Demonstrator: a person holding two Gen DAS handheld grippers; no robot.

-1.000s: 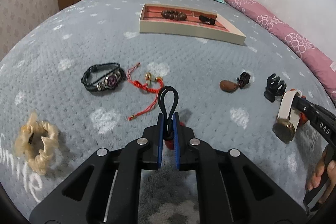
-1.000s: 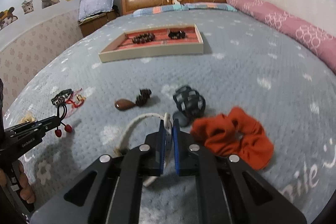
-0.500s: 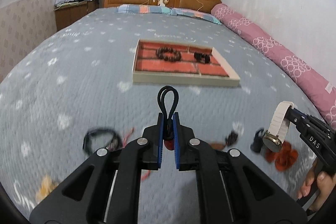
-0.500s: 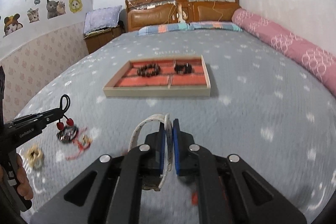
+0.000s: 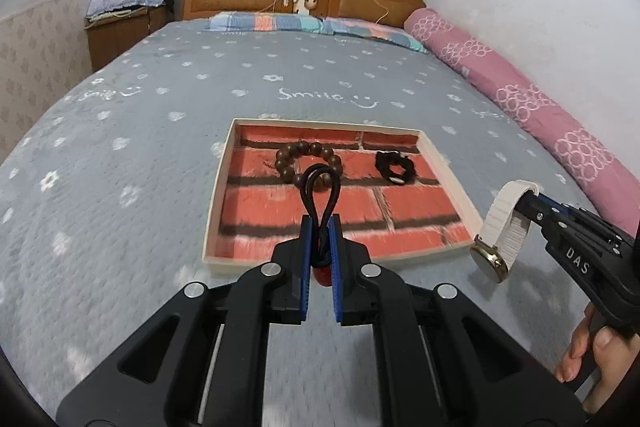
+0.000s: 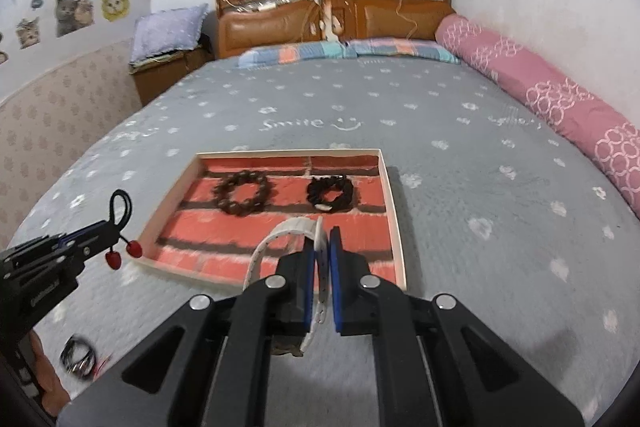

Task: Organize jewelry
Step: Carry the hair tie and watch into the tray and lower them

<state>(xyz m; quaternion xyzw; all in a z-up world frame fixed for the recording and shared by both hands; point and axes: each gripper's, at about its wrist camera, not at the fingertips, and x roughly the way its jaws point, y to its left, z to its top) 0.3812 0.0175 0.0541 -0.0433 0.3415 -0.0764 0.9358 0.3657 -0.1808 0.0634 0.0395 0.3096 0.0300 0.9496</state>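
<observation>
The left gripper (image 5: pixel 320 227) is closed tightly on a black hair tie (image 5: pixel 320 193), whose loop stands up between the blue fingers (image 5: pixel 306 247) – two red beads (image 6: pixel 124 254) hang below it in the right wrist view. It is held in the air just before the near left corner of the tray (image 5: pixel 444 163), which lies on the grey bedspread (image 5: pixel 120 131). Inside the tray, on the brick-pattern bottom, a brown bead bracelet (image 5: pixel 308 161) lies at the left and a black bracelet (image 5: pixel 394 167) at the right, apart from each other. The right gripper (image 6: pixel 322 247) is clamped on the white strap of a watch (image 5: pixel 506 225) – its gold case hangs down beside the near right corner of the tray.
</observation>
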